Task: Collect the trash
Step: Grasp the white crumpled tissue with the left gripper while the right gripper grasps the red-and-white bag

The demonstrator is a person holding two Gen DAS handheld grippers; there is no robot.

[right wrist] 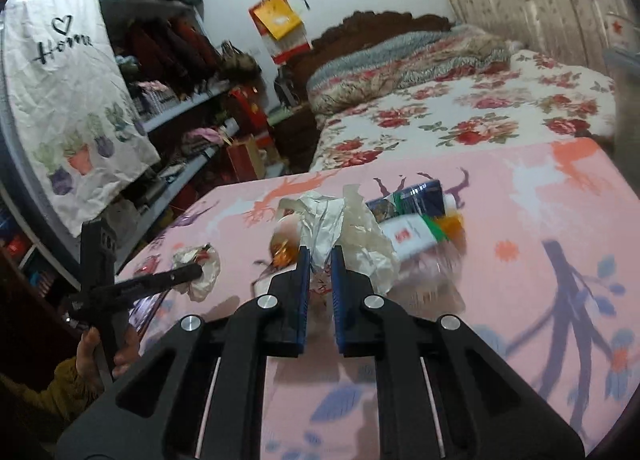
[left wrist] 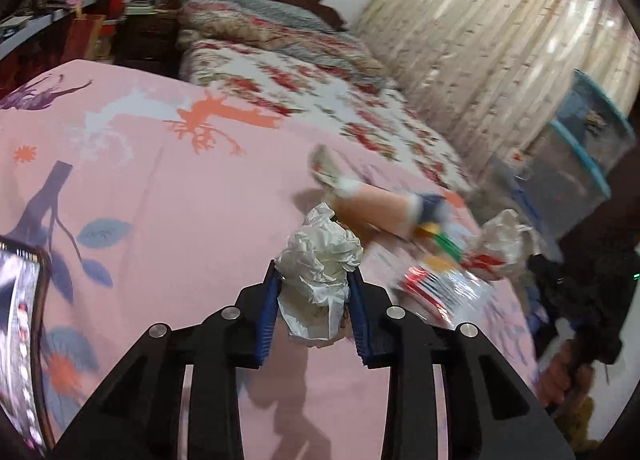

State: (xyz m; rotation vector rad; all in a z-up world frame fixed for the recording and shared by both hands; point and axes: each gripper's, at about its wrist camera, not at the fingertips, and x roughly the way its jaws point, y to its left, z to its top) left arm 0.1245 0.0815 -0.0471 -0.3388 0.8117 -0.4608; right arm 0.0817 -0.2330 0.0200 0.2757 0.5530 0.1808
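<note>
- Left claw (left wrist: 316, 300) is clamped on a crumpled white plastic wad (left wrist: 320, 260) — the blue pads press it from both sides, and it hangs a little above the pink sheet (left wrist: 180, 200).
- Right claw (right wrist: 320, 260) has its jaws nearly together on a twist of the pale plastic bag (right wrist: 340, 228), at 12 o'clock of its own view.
- To do this step well, I think each hand should lift slowly and keep the squeeze. The film is thin and could slip or tear.
- Further out, the remaining trash lies on the sheet: a boxes-and-wrappers heap (right wrist: 416, 220) just behind the bag, at 1 o'clock.
- Only the right view shows the left claw from the side, at 9 o'clock, with its wad — and the shelves (right wrist: 180, 108) behind.
- Only the left view shows the clear storage bins (left wrist: 580, 148) at 3 o'clock, by the curtain (left wrist: 480, 40).
</note>
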